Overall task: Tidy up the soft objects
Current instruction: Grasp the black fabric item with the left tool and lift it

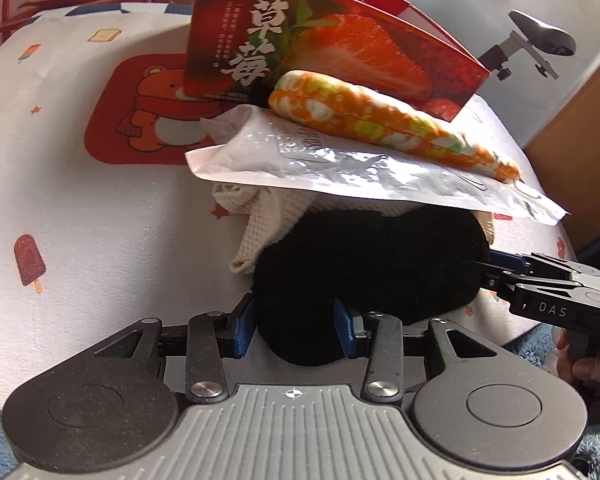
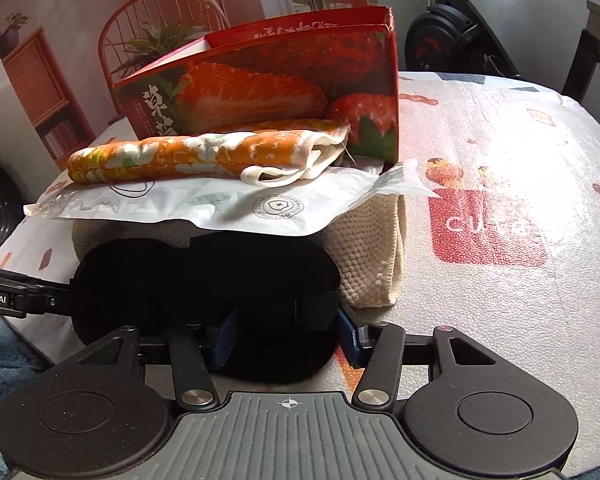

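Observation:
A black soft cloth lies at the near edge of the table, in front of a cream waffle towel. A white plastic packet lies on the towel, and an orange flowered cloth roll lies on the packet. My left gripper is shut on one end of the black cloth. My right gripper is shut on the other end of the black cloth. The right gripper also shows in the left wrist view at the cloth's right side. The cream towel, packet and orange roll show in the right wrist view.
A red strawberry box stands open behind the pile, also in the right wrist view. The table has a white printed cover with a bear picture. An exercise bike stands behind the table. Blue carpet lies below.

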Demonstrator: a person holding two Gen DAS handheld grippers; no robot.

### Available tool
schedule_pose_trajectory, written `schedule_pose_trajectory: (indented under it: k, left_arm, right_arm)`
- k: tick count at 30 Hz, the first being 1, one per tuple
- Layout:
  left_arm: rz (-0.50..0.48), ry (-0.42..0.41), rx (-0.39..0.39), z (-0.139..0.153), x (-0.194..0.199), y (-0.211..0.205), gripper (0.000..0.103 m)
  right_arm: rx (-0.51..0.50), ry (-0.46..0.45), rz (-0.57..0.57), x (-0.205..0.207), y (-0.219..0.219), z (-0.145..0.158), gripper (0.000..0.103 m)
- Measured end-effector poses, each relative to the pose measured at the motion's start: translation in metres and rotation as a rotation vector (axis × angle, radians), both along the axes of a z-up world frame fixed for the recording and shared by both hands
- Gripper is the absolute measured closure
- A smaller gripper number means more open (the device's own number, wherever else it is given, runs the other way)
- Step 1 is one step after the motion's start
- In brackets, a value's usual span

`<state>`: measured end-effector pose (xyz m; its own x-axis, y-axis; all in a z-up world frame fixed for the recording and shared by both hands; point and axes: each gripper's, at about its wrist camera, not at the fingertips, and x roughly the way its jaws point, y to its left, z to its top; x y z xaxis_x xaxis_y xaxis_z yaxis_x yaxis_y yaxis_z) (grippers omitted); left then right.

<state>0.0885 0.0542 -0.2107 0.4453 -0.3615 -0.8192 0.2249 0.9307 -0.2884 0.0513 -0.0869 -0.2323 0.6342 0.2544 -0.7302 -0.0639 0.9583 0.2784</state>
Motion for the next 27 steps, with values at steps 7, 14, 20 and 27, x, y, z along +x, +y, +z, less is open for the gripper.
schedule_pose_trajectory:
  k: [7, 14, 20, 27]
  left_arm:
    - [0.003, -0.017, 0.004, 0.004, -0.003, 0.0, 0.082]
    - [0.009, -0.006, 0.01, 0.001, -0.003, 0.001, 0.088]
    - [0.02, 0.018, 0.0, -0.004, -0.001, 0.005, 0.09]
    - [0.009, -0.036, 0.006, 0.01, -0.007, 0.005, 0.093]
  right_arm:
    - [0.013, -0.021, 0.009, -0.009, 0.0, 0.011, 0.083]
    - [0.02, -0.03, 0.027, -0.009, 0.003, 0.014, 0.084]
    - [0.034, -0.011, 0.025, -0.008, -0.001, 0.009, 0.094]
    - [0.041, -0.028, 0.059, -0.014, 0.004, 0.023, 0.096]
